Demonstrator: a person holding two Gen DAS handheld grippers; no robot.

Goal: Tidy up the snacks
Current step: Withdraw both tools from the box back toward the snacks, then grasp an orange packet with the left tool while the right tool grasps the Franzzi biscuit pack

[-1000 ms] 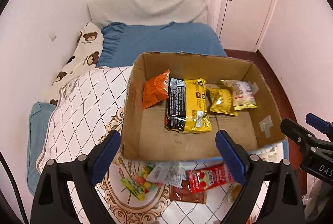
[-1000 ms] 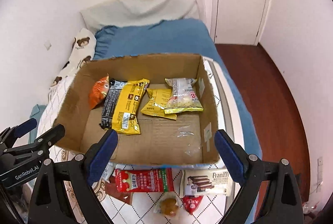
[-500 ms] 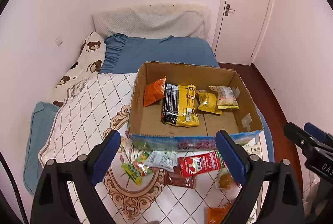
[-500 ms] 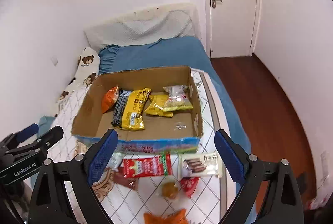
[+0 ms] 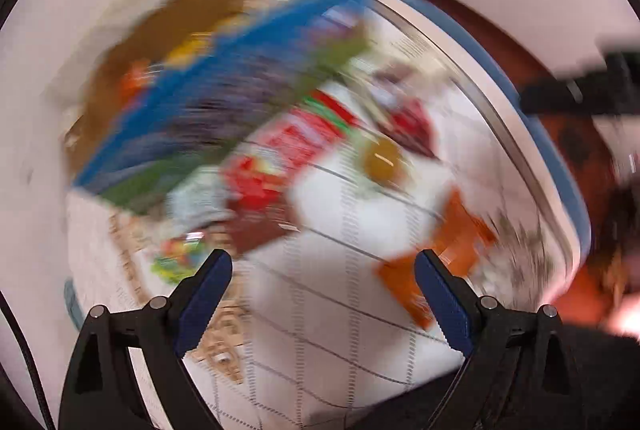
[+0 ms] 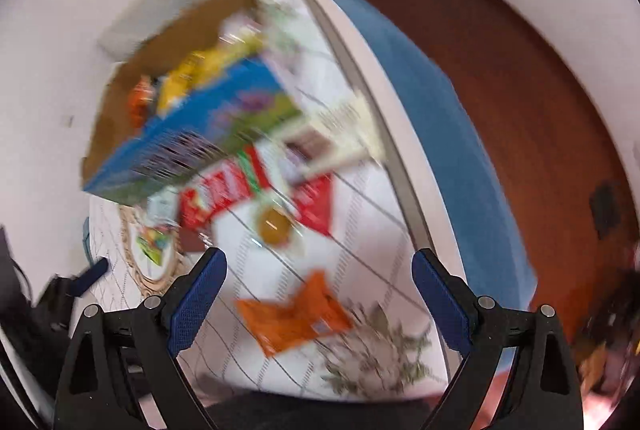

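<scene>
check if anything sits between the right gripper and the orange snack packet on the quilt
Nothing visible does. The right gripper is open and empty, and the orange packet lies bare on the quilt, though the view is blurred.

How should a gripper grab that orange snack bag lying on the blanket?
The orange snack bag lies flat on the quilted blanket, clear of the other snacks, under the open right gripper. It's probably best to come straight down from above and pinch across a crimped end edge, since a flat bag offers little else. Blur hides finer detail.

Cardboard box (image 6: 168, 42), quilted cloth bedspread (image 6: 360, 230), glossy wooden floor (image 6: 520, 78)
</scene>
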